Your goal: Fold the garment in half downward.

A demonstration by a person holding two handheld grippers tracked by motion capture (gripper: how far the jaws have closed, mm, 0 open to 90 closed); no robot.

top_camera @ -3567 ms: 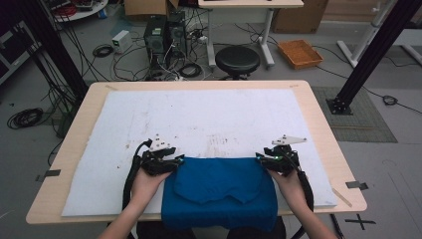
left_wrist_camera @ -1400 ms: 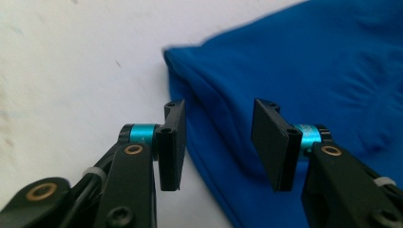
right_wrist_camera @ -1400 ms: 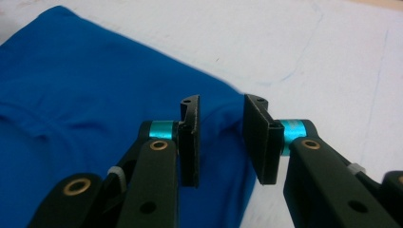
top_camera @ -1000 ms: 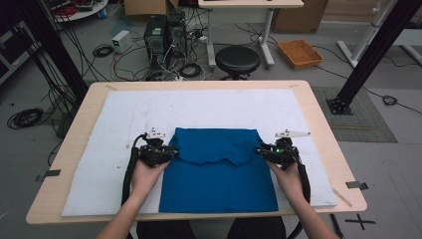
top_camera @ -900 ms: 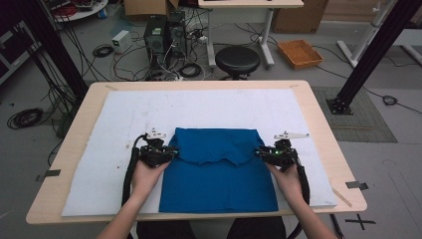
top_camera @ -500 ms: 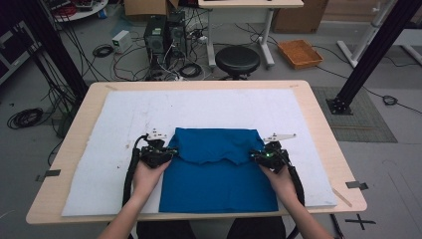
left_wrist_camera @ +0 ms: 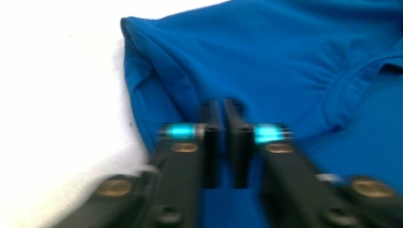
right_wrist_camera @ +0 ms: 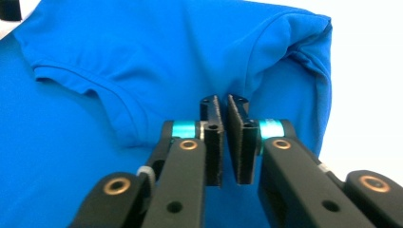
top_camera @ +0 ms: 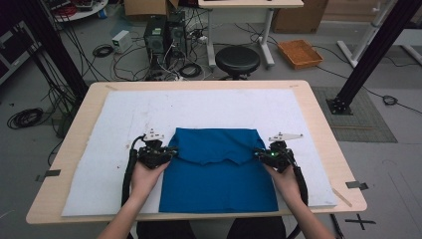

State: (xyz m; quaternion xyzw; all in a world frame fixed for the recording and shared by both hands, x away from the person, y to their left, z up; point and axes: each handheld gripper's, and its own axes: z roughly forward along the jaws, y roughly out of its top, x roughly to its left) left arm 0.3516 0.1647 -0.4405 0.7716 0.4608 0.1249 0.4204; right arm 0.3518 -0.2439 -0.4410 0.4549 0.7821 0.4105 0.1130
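Blue T-shirt (top_camera: 219, 174) flat on white mat (top_camera: 99, 164), top folded over. Left gripper (top_camera: 166, 152) and right gripper (top_camera: 263, 154) at its 2 side edges, jaws nearly closed, hold on cloth unclear. Risk: uneven pull skewing fold; slipping fabric bunching.

One blue shirt (top_camera: 219, 172) lies on one white mat (top_camera: 209, 107) atop one table (top_camera: 318, 129), flanked by two grippers, left (top_camera: 169, 152) and right (top_camera: 260, 154).
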